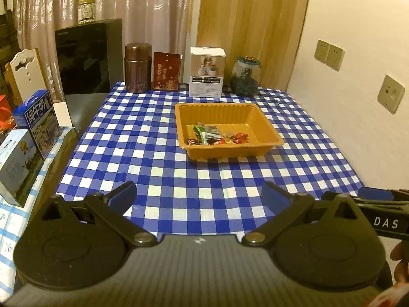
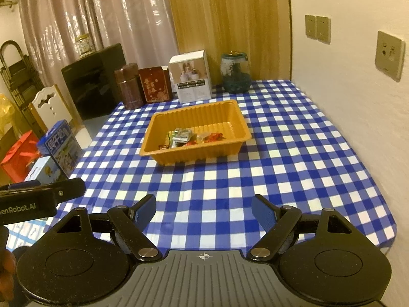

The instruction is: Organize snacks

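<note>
An orange plastic tray [image 1: 271, 130] [image 2: 237, 117] sits on the blue-and-white checked tablecloth [image 1: 143, 138] [image 2: 294, 148], past the middle of the table. Several wrapped snacks [image 1: 217, 135] [image 2: 191, 138] lie in a heap in its near half. My left gripper [image 1: 199, 192] hangs open over the table's near edge, nothing between its blue pads. My right gripper [image 2: 203, 208] is open too and empty, well short of the tray. Each wrist view catches the other gripper at its side edge.
Along the table's far edge stand a brown canister [image 1: 136, 67], a red tin [image 1: 166, 71], a white box [image 1: 207, 73] and a glass jar [image 1: 245, 76]. Milk cartons [image 1: 38, 122] stand on a side surface at the left. A wall with sockets [image 1: 391, 93] borders the right.
</note>
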